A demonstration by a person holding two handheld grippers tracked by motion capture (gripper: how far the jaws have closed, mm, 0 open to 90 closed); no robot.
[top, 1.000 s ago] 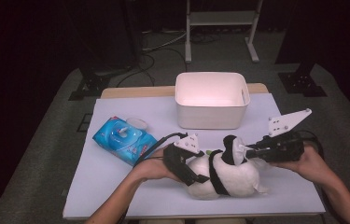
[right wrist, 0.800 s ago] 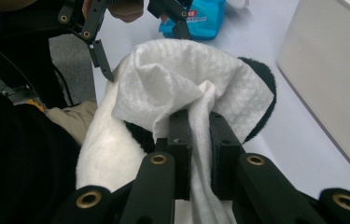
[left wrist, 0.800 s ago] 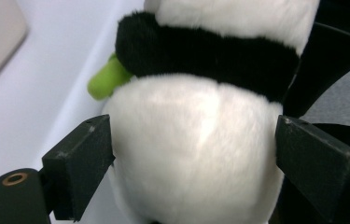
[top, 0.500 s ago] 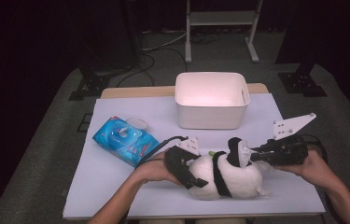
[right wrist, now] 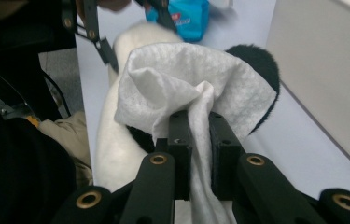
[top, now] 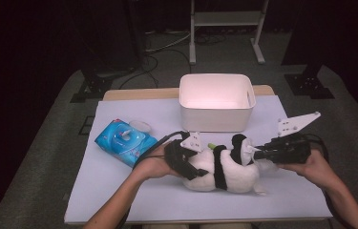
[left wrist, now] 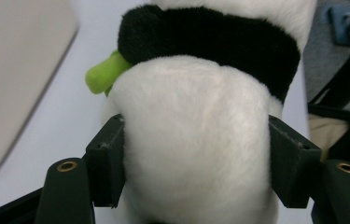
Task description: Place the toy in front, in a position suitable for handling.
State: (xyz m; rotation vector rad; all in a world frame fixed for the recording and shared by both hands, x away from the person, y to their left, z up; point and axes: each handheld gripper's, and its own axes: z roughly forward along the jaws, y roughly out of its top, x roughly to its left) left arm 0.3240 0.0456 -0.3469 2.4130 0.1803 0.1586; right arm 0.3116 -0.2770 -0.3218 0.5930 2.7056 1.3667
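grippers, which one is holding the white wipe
The right gripper: its jaws pinch the wipe. The left gripper clasps the panda instead.

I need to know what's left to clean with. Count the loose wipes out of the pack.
1. A white wipe is pinched in the right tongs, draped against the plush panda. More may sit inside the blue wipe pack.

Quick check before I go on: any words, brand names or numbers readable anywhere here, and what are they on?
None can be read.
Blue wipes pack: printed patches on top, too small and blurred in the high view.
The same pack in the right gripper view: a strip of red and white print, blurred beyond reading.
White bin: no markings seen.
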